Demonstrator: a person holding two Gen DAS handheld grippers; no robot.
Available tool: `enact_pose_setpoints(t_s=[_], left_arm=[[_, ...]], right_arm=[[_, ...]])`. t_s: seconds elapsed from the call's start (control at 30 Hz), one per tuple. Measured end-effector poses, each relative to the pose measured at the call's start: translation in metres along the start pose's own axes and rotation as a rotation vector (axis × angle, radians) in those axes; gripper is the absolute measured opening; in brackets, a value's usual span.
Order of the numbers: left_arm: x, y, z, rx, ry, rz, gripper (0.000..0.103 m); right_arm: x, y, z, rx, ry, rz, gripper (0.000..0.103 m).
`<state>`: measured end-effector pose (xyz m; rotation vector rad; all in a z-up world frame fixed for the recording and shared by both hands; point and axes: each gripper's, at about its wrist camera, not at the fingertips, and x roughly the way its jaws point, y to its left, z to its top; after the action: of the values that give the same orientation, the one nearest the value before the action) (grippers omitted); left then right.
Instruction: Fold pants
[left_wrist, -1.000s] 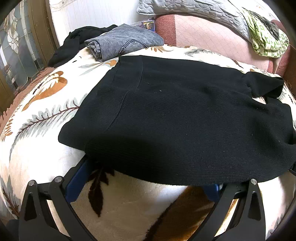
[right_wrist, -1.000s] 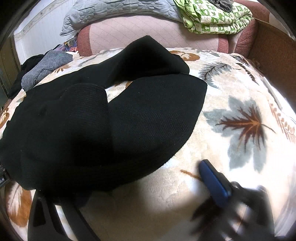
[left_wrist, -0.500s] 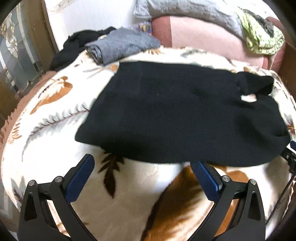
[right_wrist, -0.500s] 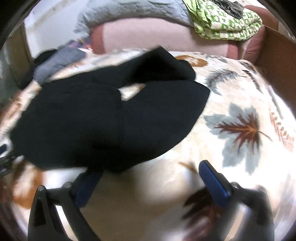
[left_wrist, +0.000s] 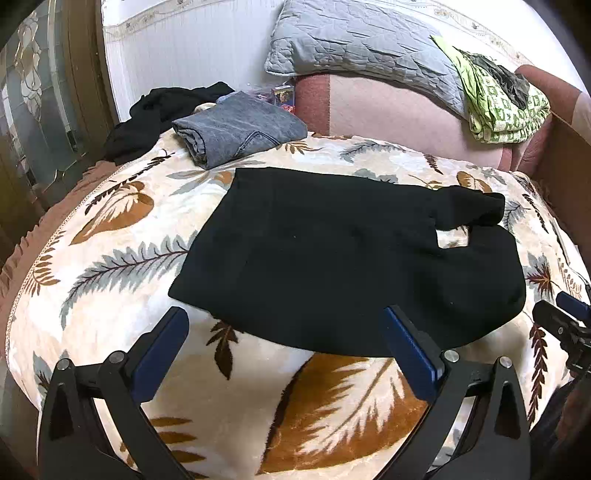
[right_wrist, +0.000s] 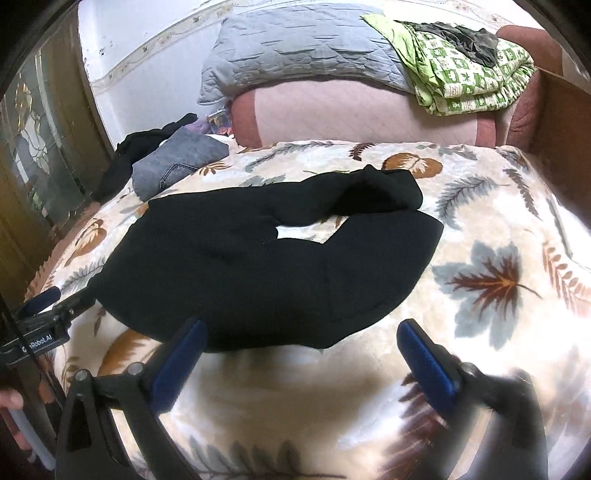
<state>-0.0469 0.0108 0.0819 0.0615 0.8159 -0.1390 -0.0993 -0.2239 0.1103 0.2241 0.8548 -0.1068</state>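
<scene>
Black pants lie folded over on the leaf-patterned blanket, with one leg end bunched at the far right. They also show in the right wrist view. My left gripper is open and empty, just in front of the pants' near edge. My right gripper is open and empty, also just short of the near edge. The right gripper's tip shows at the right edge of the left wrist view. The left gripper shows at the left edge of the right wrist view.
Folded grey jeans and a black garment lie at the far left of the bed. A grey quilted pillow and a green patterned blanket rest on the pink headboard cushion. A wooden board stands at the right.
Both grippers have let go of the pants and pulled back toward the bed's near edge. The pants now lie flat and still.
</scene>
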Motion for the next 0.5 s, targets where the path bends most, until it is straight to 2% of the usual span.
enact_pose_setpoints(t_s=[0.4, 0.5], left_arm=[[0.0041, -0.0082, -0.0003, -0.011, 0.005, -0.021, 0.103], [0.0052, -0.0074, 0.0001, -0.014, 0.005, -0.027, 0.103]], right_arm=[[0.0033, 0.0037, 0.0, -0.013, 0.012, 0.048, 0.103], [0.0071, 0.0023, 0.0005, -0.005, 0.024, 0.036, 0.103]])
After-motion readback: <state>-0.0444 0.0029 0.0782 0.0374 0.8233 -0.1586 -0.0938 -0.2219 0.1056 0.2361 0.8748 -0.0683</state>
